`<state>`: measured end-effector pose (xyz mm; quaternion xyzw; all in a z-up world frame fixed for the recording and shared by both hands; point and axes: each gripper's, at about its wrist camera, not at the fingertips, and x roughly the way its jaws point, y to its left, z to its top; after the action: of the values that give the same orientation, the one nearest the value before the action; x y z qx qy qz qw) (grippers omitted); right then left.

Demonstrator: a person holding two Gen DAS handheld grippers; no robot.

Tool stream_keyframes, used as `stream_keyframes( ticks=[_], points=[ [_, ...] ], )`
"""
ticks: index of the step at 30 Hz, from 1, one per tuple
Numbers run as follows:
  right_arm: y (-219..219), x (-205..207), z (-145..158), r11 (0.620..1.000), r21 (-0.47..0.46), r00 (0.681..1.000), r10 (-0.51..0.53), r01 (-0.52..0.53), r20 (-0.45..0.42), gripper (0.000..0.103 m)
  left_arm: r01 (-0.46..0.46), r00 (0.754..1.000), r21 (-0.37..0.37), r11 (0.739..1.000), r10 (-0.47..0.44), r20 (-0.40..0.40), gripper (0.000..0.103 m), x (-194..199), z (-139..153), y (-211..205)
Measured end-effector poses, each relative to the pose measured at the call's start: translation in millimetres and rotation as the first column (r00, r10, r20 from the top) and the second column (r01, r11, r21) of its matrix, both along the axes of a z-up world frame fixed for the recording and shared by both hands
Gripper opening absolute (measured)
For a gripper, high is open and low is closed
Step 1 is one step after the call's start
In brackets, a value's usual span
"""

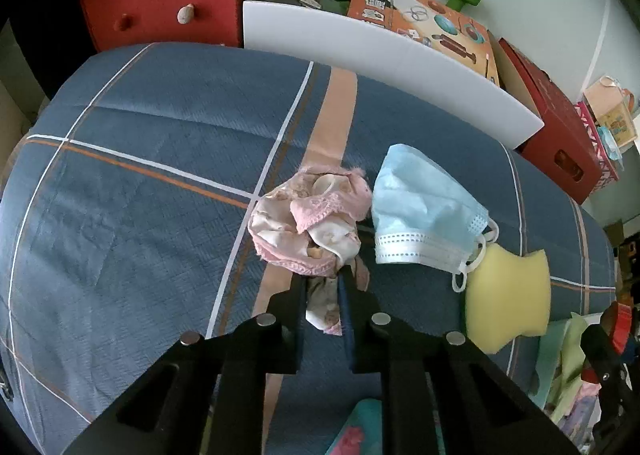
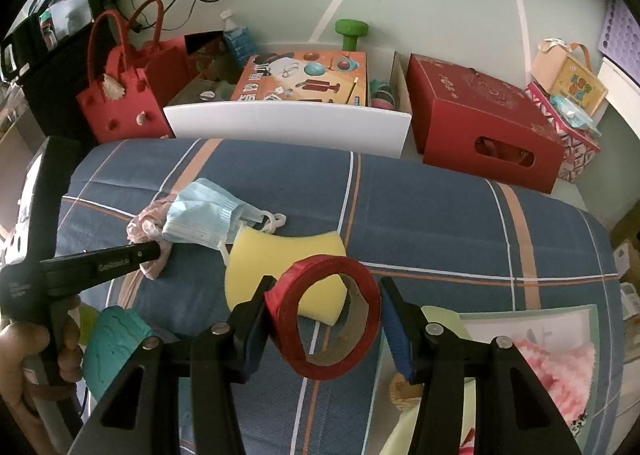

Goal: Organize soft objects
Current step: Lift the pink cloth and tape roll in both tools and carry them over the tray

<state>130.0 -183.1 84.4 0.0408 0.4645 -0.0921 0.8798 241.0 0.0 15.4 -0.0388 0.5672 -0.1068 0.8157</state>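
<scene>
My left gripper [image 1: 323, 287] pinches a tail of the pink crumpled cloth [image 1: 308, 221] on the blue plaid bedspread [image 1: 140, 175], its jaws nearly closed on the fabric. The blue face mask [image 1: 424, 211] lies just beside the cloth, its ear loops touching the yellow sponge [image 1: 506, 295]. My right gripper [image 2: 324, 319] clamps a red tape roll [image 2: 324, 315], jaws spread wide around it, partly hiding the sponge. Small print on the left gripper's arm is too blurred to read. Open bedspread stretches left of the cloth; a white bin [image 2: 288, 123] and red box [image 2: 480, 127] line its far edge.
</scene>
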Motion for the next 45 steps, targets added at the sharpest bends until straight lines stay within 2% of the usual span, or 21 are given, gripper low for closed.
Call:
stream_keyframes(
  ticks=[10, 16, 23, 29, 34, 40, 45],
  points=[
    [-1, -6, 8, 1.0, -0.01, 1.0, -0.002, 0.002, 0.014, 0.054, -0.034, 0.998, 0.02, 0.999, 0.033, 0.045, 0.012, -6, 17, 7],
    [-2, -17, 22, 1.0, -0.023, 0.999, -0.011, 0.012, 0.031, 0.054, -0.077, 0.991, 0.009, 0.997, 0.075, 0.106, 0.011, -19, 48, 18],
    [-3, -36, 41, 0.999, -0.03, 0.998, -0.019, 0.02, 0.054, 0.054, -0.073, 0.978, 0.004, 0.997, 0.07, 0.197, 0.011, -47, 92, 18],
    [-6, -57, 52, 0.999, -0.018, 0.997, -0.036, 0.038, 0.075, 0.054, -0.03, 0.965, -0.014, 0.999, 0.033, 0.259, 0.011, -78, 125, 4],
    [-16, -80, 50, 0.997, 0.019, 0.995, -0.076, 0.075, 0.07, 0.054, 0.025, 0.955, -0.02, 0.999, -0.017, 0.298, 0.011, -108, 142, -13],
    [-42, -111, 36, 0.986, 0.047, 0.987, -0.159, 0.157, 0.037, 0.054, 0.12, 0.947, -0.025, 0.993, -0.107, 0.302, 0.011, -142, 141, -41],
    [-75, -132, 31, 0.964, 0.058, 0.965, -0.261, 0.26, 0.017, 0.054, 0.204, 0.938, -0.006, 0.979, -0.194, 0.289, 0.011, -165, 133, -72]
  ],
)
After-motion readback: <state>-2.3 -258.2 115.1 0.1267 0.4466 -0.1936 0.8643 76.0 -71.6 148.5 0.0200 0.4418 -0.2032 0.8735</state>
